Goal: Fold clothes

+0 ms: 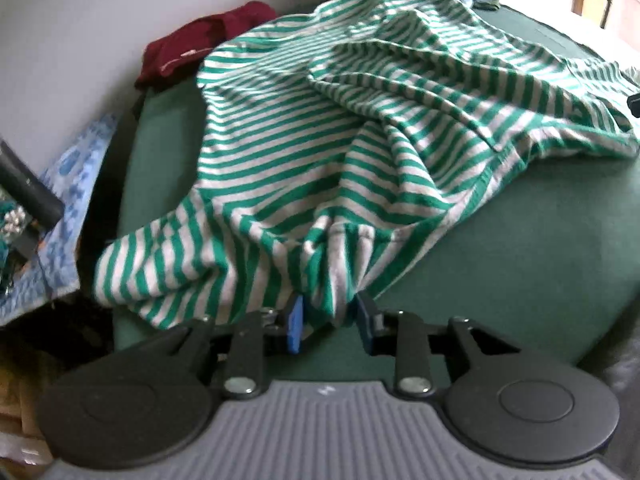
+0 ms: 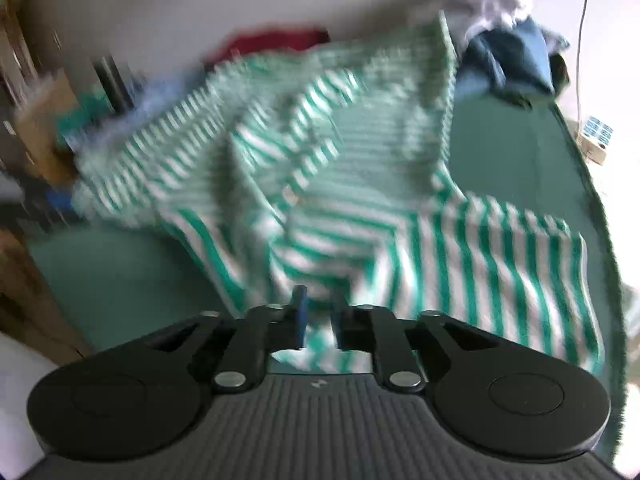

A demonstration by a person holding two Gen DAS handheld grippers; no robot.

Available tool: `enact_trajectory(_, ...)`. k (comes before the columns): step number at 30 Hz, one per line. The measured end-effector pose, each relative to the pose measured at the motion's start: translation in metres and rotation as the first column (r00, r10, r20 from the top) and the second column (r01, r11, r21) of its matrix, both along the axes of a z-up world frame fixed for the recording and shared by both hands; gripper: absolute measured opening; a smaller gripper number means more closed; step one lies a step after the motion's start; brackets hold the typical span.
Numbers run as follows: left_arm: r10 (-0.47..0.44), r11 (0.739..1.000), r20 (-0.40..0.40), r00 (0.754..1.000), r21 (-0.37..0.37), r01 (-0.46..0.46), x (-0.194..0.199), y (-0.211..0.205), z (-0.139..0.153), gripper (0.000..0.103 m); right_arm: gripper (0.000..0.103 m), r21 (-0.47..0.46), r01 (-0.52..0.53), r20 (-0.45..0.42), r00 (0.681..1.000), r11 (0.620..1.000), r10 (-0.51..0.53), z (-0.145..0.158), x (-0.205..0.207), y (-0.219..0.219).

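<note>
A green-and-white striped shirt [image 1: 304, 152] lies rumpled across a green table cover [image 1: 520, 260]. My left gripper [image 1: 330, 314] is shut on a bunched fold at the shirt's near edge, the cloth pinched between its blue pads. In the right wrist view the same striped shirt [image 2: 328, 184] is blurred by motion. My right gripper [image 2: 320, 320] is shut on another part of its near edge, with cloth showing between and beneath the fingers. A sleeve or flap [image 2: 508, 264] spreads to the right of it.
A dark red garment [image 1: 200, 44] lies at the far left by the white wall. A pile of white and blue clothes [image 2: 508, 28] sits at the far right corner. A blue patterned cloth [image 1: 64, 200] and clutter lie off the table's left edge.
</note>
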State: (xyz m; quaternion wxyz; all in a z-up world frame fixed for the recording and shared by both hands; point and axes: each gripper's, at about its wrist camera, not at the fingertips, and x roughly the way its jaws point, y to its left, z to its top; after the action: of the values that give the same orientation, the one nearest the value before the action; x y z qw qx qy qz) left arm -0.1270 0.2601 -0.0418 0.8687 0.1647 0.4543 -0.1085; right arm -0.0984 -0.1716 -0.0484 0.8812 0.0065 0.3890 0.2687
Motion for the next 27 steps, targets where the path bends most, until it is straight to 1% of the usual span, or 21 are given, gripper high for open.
enact_trajectory(1,0.011,1.0,0.013,1.0,-0.014,-0.011,-0.001,0.001,0.003,0.036,0.046,0.036,-0.004,0.006,1.0,0.999,0.003,0.004,-0.001,0.002)
enact_trajectory(2,0.022,0.999,0.025,0.999,-0.025,-0.021,-0.002,0.002,0.006,0.042,0.052,0.058,-0.008,0.007,1.0,0.998,0.007,0.004,-0.002,0.006)
enact_trajectory(3,0.026,1.0,0.037,0.999,-0.007,-0.026,-0.001,-0.001,0.004,0.049,0.051,0.074,-0.016,0.005,1.0,0.997,0.016,0.001,-0.002,0.012)
enact_trajectory(5,0.033,0.999,0.036,0.999,0.012,-0.033,0.003,-0.004,-0.001,0.048,0.039,0.072,-0.021,-0.004,1.0,0.997,0.022,-0.007,0.003,0.022)
enact_trajectory(7,0.039,0.999,0.015,0.999,0.016,-0.039,0.009,-0.005,-0.008,0.043,0.017,0.063,0.002,-0.022,1.0,0.998,-0.001,-0.018,0.006,0.028)
enact_trajectory(8,0.047,0.999,0.013,0.999,0.0,-0.047,0.01,-0.002,-0.01,0.042,0.015,0.06,0.021,-0.034,0.999,0.998,-0.019,-0.024,0.008,0.029)
enact_trajectory(9,0.055,0.998,0.009,0.998,-0.016,-0.054,0.011,0.0,-0.012,0.042,0.006,0.05,0.019,-0.045,0.999,0.999,-0.016,-0.025,0.009,0.027)
enact_trajectory(10,0.06,0.998,-0.003,0.998,-0.028,-0.06,0.01,0.003,-0.012,0.042,0.0,0.039,0.016,-0.055,0.998,0.999,-0.013,-0.027,0.011,0.025)
enact_trajectory(12,0.063,0.997,-0.031,0.998,-0.036,-0.064,0.007,0.009,-0.012,0.039,0.0,0.008,-0.013,-0.08,0.997,1.0,0.014,-0.026,0.011,0.021)
enact_trajectory(14,0.075,0.997,-0.049,0.996,-0.011,-0.075,0.002,0.014,-0.01,0.036,0.0,-0.08,-0.056,-0.088,0.995,0.995,0.049,-0.022,0.006,0.016)
enact_trajectory(15,0.086,0.996,-0.053,0.995,0.008,-0.085,0.001,0.016,-0.009,0.028,0.0,-0.088,-0.049,-0.083,0.996,0.995,0.042,-0.021,0.003,0.01)
enact_trajectory(16,0.096,0.995,-0.053,0.994,0.026,-0.095,-0.002,0.018,-0.007,0.025,0.0,-0.094,-0.042,-0.078,0.996,0.995,0.034,-0.019,0.0,0.005)
enact_trajectory(17,0.099,0.995,-0.036,0.994,0.027,-0.099,-0.004,0.018,-0.001,0.025,0.003,-0.037,0.001,-0.07,0.998,0.999,-0.003,-0.015,-0.001,-0.006)
enact_trajectory(18,0.078,0.997,-0.025,0.997,0.013,-0.078,-0.004,0.008,0.001,0.026,0.015,0.022,0.044,-0.065,0.997,0.999,-0.042,-0.01,-0.003,-0.018)
enact_trajectory(19,0.058,0.998,-0.014,0.998,0.0,-0.058,-0.003,-0.002,0.002,0.026,0.037,0.089,0.131,-0.05,0.991,0.987,-0.127,-0.008,-0.004,-0.033)
enact_trajectory(20,0.037,0.999,-0.003,0.999,-0.014,-0.037,-0.002,-0.011,0.004,0.032,0.048,0.077,0.226,-0.053,0.974,0.971,-0.222,-0.01,-0.005,-0.046)
enact_trajectory(21,0.016,1.0,0.009,1.0,-0.027,-0.016,-0.002,-0.021,0.005,0.047,0.058,0.062,0.319,-0.054,0.947,0.946,-0.316,-0.011,-0.006,-0.058)
enact_trajectory(22,-0.004,0.999,0.02,1.0,-0.04,0.005,-0.001,-0.03,0.006,0.055,0.055,0.047,0.409,-0.054,0.912,0.911,-0.406,-0.013,-0.007,-0.071)
enact_trajectory(23,-0.025,0.998,0.032,0.999,-0.052,0.026,0.0,-0.04,0.008,0.066,0.054,0.032,0.495,-0.053,0.868,0.868,-0.493,-0.014,-0.007,-0.083)
enact_trajectory(25,-0.065,0.995,0.057,0.996,-0.077,0.069,0.001,-0.059,0.01,0.068,0.054,0.003,0.652,-0.046,0.757,0.758,-0.652,-0.018,-0.009,-0.108)
enact_trajectory(27,-0.104,0.989,0.083,0.991,-0.1,0.112,0.002,-0.078,0.013,0.066,0.054,0.0,0.682,-0.098,0.728,0.732,-0.678,-0.027,-0.01,-0.113)
